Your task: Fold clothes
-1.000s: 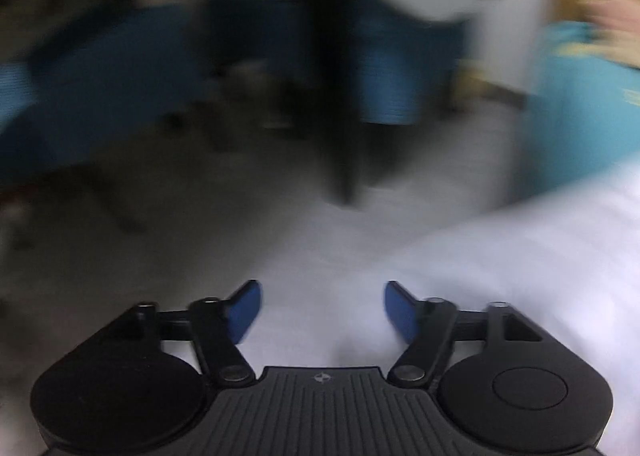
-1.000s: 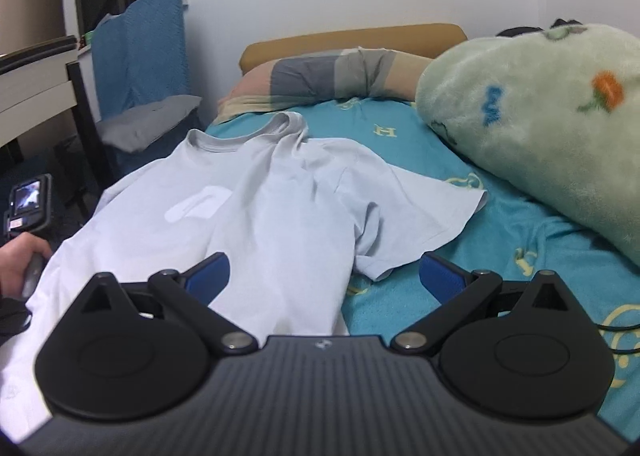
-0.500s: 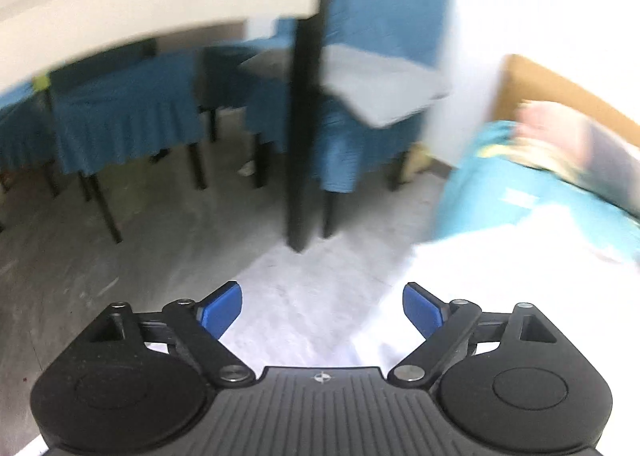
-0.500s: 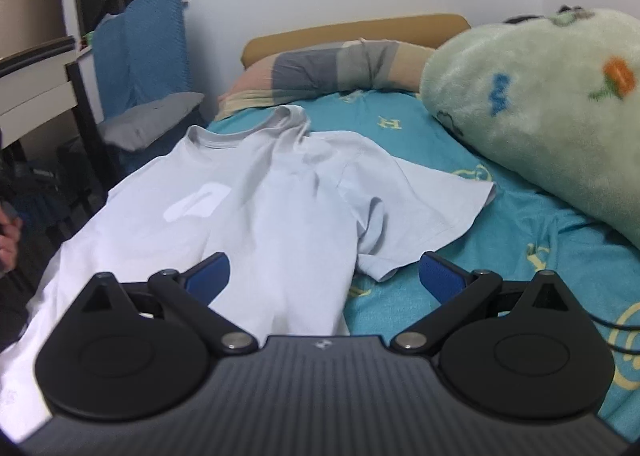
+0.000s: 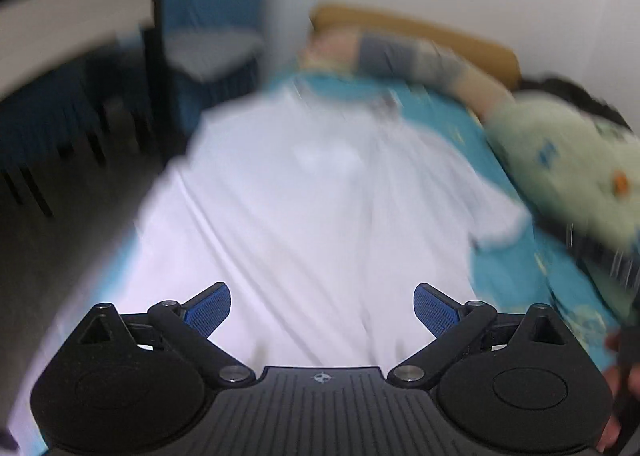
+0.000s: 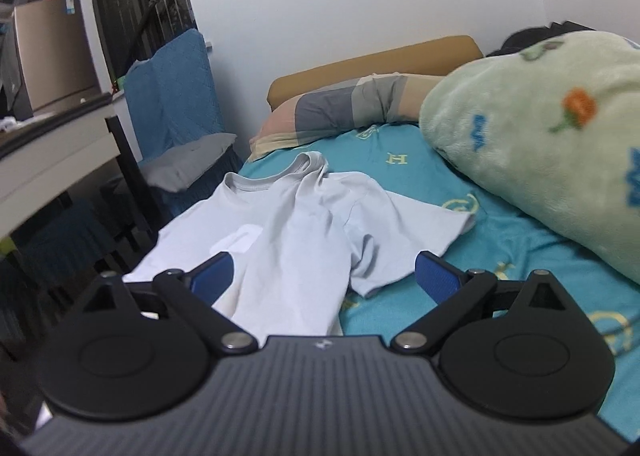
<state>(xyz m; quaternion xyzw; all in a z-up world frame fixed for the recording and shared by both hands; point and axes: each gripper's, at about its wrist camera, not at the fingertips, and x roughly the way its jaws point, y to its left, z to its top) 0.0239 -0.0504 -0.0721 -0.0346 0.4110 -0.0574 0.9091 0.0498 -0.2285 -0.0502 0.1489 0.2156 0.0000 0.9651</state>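
Pale T-shirt (image 6: 296, 223), spread unfolded on the teal bed (image 6: 500, 240) for folding; left gripper (image 5: 322, 306), jaws opening, and right gripper (image 6: 324, 276), jaws spread, both held empty above it.

I am in a home bedroom: a bed with a teal patterned sheet (image 6: 420, 175) lies ahead, a striped pillow (image 6: 340, 111) against its tan padded headboard (image 6: 372, 63) at twelve o'clock, a pale green fleece blanket (image 6: 540, 135) at two o'clock, and a blue-covered chair (image 6: 172, 95) at ten o'clock.
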